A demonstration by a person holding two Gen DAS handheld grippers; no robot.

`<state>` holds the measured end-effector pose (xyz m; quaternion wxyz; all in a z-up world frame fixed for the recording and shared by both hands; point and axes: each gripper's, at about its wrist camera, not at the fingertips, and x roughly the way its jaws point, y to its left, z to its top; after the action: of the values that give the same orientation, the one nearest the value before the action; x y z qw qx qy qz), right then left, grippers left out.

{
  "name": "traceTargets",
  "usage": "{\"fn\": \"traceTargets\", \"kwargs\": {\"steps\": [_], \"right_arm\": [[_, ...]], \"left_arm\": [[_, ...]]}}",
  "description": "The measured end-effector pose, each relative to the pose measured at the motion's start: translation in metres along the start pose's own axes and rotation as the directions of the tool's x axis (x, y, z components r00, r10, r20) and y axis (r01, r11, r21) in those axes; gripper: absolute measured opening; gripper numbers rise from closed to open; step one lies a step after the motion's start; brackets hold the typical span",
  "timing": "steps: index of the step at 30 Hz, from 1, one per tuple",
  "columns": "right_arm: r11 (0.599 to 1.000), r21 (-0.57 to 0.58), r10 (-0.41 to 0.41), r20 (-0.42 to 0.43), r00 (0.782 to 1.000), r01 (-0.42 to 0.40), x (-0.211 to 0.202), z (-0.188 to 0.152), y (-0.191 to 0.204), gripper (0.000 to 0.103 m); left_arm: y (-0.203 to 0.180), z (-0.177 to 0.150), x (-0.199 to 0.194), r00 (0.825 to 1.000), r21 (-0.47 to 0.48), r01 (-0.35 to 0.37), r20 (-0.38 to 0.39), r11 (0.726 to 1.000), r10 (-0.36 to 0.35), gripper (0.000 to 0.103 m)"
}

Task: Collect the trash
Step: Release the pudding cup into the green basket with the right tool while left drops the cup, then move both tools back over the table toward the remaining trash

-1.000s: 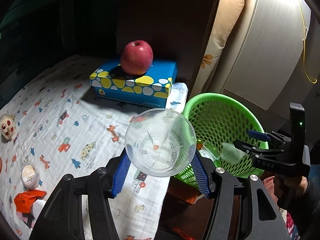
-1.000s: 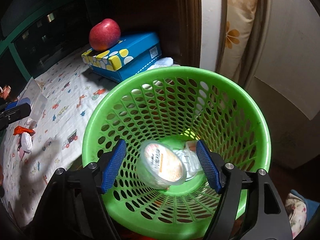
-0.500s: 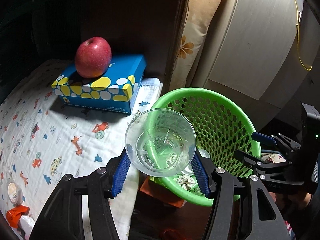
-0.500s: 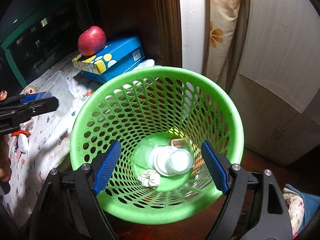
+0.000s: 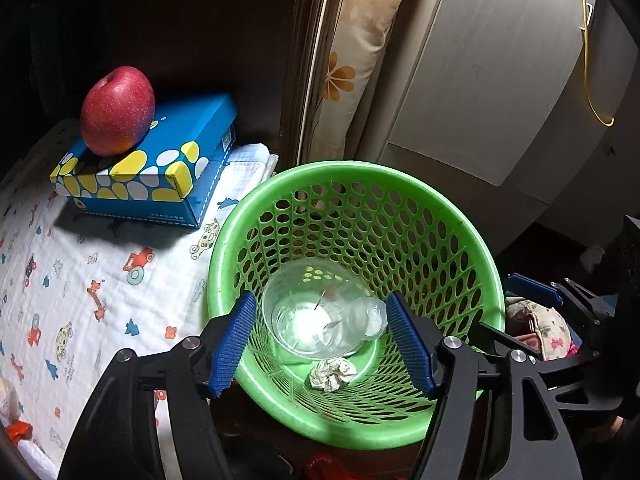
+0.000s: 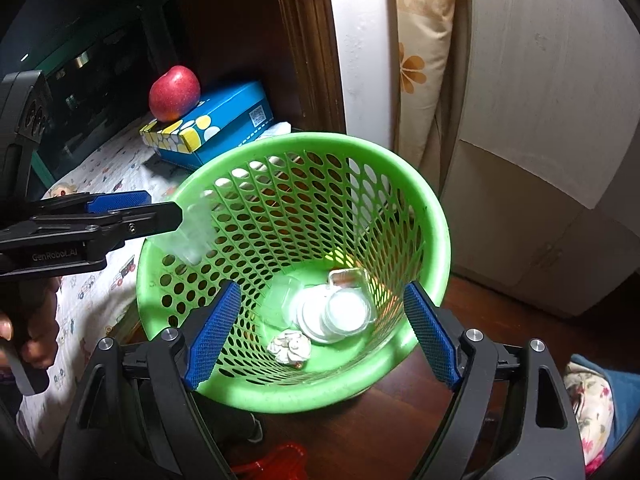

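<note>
1. Letting the clear cup [image 5: 312, 316] go is the step in hand. My left gripper [image 5: 320, 298] is opening, and the cup sits between its blue pads with a gap on each side, so it is released, not grasped.
2. The cup is over the mouth of the green basket [image 5: 420, 240]. Seen from my right gripper, it is a blur just off the left fingertips at the basket's nine o'clock rim.
3. To do this well, I judge I should hold the left gripper over the basket's middle and keep it off the rim. A light cup can easily bounce out off that nine o'clock edge.
4. My right gripper [image 6: 323, 286] hangs spread and empty over the basket's six o'clock side.
5. Already at the bottom are a crumpled paper [image 5: 332, 374] and some clear lidded tubs [image 6: 340, 312].
6. Outside at ten o'clock, a blue tissue box [image 5: 160, 168] rests on the printed cloth [image 5: 80, 272] with an apple [image 5: 118, 110] on top. Neither looks like trash to me.
7. The side of my left gripper reads "GenRobot.AI". The box carries a QR code, but its small print is too fine to read.
</note>
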<state>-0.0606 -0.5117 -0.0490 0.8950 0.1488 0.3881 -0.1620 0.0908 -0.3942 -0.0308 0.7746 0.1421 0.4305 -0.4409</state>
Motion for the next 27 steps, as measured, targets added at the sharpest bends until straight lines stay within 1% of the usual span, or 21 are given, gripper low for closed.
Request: {"fn": "traceTargets", "kwargs": {"steps": [3, 6, 11, 15, 22, 27], "right_arm": [[1.0, 0.001, 0.003, -0.003, 1.0, -0.003, 0.0, -0.002, 0.001, 0.083], [1.0, -0.005, 0.01, -0.002, 1.0, -0.01, -0.001, -0.003, 0.006, 0.083], [0.999, -0.03, 0.036, 0.002, 0.999, -0.036, -0.001, -0.001, 0.022, 0.083], [0.996, -0.058, 0.068, 0.006, 0.998, -0.067, 0.0, 0.002, 0.041, 0.083], [0.985, -0.118, 0.129, -0.009, 0.992, -0.129, 0.009, 0.007, 0.084, 0.084], [0.97, -0.167, 0.177, -0.026, 0.984, -0.179, 0.016, 0.009, 0.119, 0.084]], "left_arm": [[0.001, -0.003, -0.003, 1.0, 0.003, -0.01, 0.002, 1.0, 0.01, 0.067], [0.008, -0.007, -0.01, 0.999, -0.012, -0.037, 0.007, 0.999, 0.037, 0.069], [0.03, -0.017, -0.03, 0.995, -0.047, -0.096, 0.023, 0.994, 0.097, 0.069], [0.053, -0.027, -0.047, 0.989, -0.093, -0.141, 0.028, 0.986, 0.145, 0.069], [0.099, -0.054, -0.081, 0.975, -0.194, -0.209, 0.034, 0.959, 0.219, 0.069], [0.133, -0.077, -0.105, 0.957, -0.267, -0.27, 0.032, 0.925, 0.288, 0.071]]}}
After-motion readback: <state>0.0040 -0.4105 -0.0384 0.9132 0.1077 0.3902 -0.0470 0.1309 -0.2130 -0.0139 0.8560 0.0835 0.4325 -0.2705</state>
